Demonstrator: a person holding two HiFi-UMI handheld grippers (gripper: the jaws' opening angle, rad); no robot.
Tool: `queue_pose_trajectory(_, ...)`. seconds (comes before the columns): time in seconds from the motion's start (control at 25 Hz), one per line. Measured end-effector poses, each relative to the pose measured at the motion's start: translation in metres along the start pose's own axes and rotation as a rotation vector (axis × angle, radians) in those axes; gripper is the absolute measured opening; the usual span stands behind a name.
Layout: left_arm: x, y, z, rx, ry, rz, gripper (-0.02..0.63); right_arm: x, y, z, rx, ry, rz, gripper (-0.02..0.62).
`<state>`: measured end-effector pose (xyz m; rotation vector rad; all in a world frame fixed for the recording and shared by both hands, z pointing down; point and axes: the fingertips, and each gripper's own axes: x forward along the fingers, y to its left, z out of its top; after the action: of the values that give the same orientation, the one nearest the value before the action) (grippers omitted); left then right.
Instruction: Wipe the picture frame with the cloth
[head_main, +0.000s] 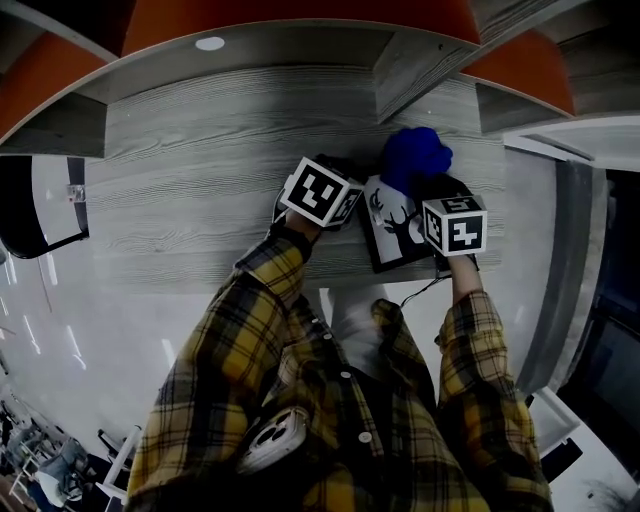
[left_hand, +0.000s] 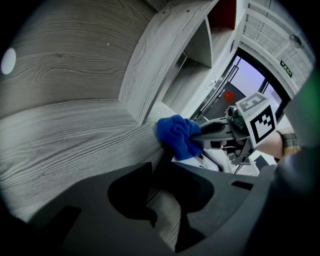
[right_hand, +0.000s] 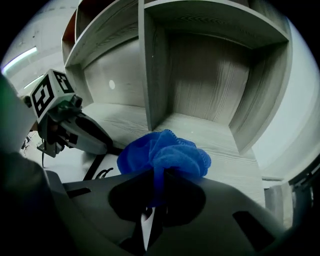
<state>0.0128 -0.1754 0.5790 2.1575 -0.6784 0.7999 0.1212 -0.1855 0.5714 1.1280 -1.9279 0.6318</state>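
**Head view.** The picture frame (head_main: 395, 235), with its deer print facing up, is seen at the near edge of the grey bench (head_main: 200, 180). Whether it lies flat or is tipped up cannot be told. The left gripper (head_main: 355, 200) is set at the frame's left edge. The right gripper (head_main: 432, 185) is at the frame's far corner, where the blue cloth (head_main: 415, 155) is bunched. One frame, one cloth and two grippers are counted, and each gripper carries one marker cube (head_main: 320, 192).

**Left gripper view.** The fingers (left_hand: 225, 200) are seen closed on the frame's black edge (left_hand: 162, 162), so the frame is judged to be steadied for wiping. This hold should be firm, so that the frame is not pushed along the bench by the strokes. The cloth (left_hand: 176, 135) is seen against the frame's far end.

**Right gripper view.** The fingers are drawn together on one fold of the cloth (right_hand: 165, 152), and most of it bulges ahead of the tips. The frame's white face (right_hand: 112, 167) shows just below and to the left of the cloth. Only the soft bulge should be laid on the face, never the hard tips. It is best drawn across lightly in overlapping passes, with the border included. Two shelf compartments (right_hand: 210, 75) are counted behind.
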Motion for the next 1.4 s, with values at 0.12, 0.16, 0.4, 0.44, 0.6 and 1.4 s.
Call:
queue_pose_trajectory(0.12,0.0,0.0,0.0,-0.001,0.0,0.0,0.097,-0.009,0.001,-0.013,0.029,0.014,0.005,0.048)
queue_pose_trajectory(0.16,0.0,0.0,0.0,-0.001,-0.001,0.0,0.097,-0.013,0.001,-0.018,0.038,0.019,0.004,0.048)
queue_pose_trajectory(0.4,0.0,0.0,0.0,-0.003,0.001,-0.002,0.097,-0.034,0.007,-0.052,0.062,0.057,0.011,0.048)
queue_pose_trajectory(0.44,0.0,0.0,0.0,-0.003,0.001,-0.002,0.097,-0.038,0.008,-0.057,0.067,0.065,0.01,0.048)
queue_pose_trajectory(0.6,0.0,-0.001,0.0,-0.003,0.001,-0.005,0.097,-0.054,0.012,-0.08,0.092,0.093,0.008,0.048)
queue_pose_trajectory(1.4,-0.001,0.001,0.001,-0.023,-0.013,-0.014,0.097,-0.112,0.017,-0.13,0.247,0.032,-0.033,0.048)
